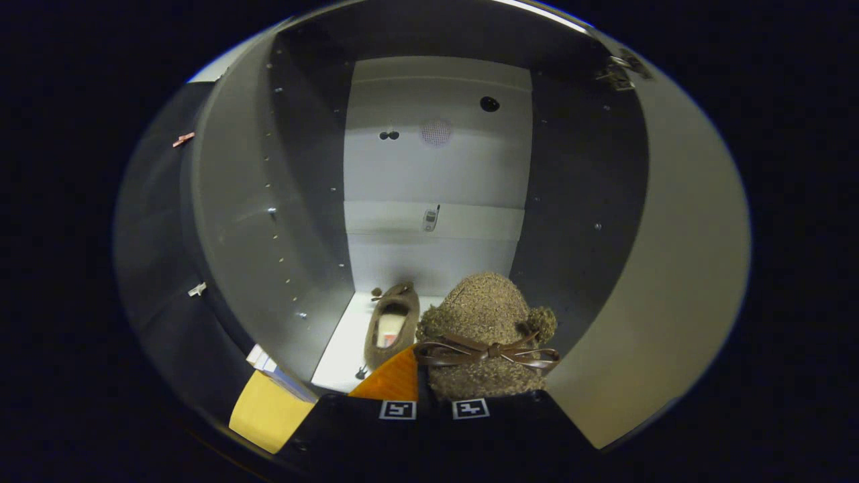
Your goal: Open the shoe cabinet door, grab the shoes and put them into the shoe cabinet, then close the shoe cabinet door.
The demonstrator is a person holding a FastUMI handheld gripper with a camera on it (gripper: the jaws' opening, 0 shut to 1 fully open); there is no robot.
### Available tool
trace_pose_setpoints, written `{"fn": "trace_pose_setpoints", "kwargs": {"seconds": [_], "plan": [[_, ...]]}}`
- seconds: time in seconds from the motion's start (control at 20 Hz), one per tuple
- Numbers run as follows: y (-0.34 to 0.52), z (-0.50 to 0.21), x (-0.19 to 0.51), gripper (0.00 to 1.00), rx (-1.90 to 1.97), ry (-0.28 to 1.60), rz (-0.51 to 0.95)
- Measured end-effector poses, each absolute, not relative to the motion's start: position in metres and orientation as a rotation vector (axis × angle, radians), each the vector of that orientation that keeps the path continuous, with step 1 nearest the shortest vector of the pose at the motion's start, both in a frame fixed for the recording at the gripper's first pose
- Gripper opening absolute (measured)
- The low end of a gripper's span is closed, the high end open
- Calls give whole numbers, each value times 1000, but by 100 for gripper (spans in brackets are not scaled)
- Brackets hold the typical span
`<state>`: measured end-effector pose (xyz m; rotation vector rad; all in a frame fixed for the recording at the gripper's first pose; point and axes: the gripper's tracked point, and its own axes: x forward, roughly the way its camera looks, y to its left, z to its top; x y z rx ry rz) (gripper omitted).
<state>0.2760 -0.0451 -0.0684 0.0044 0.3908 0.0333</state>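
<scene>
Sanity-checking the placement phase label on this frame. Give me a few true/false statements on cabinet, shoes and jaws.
1. The cabinet door is open and its inside is in view. True.
2. One shoe already lies on the cabinet floor. True: a brown slipper lies there, its opening up.
3. The gripper is empty. False: a fuzzy brown slipper with a bow sits between the jaws, which appear closed on it.
4. The held slipper is beside and nearer than the one on the floor. True.
5. Both shoes are still outside the cabinet. False: one is inside, and the other is held at the opening.
</scene>
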Motion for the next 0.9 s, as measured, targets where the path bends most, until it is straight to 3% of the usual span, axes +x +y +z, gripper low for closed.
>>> {"fn": "trace_pose_setpoints", "kwargs": {"seconds": [0.9], "plan": [[-58,-216,441,4,68,663,3]]}}
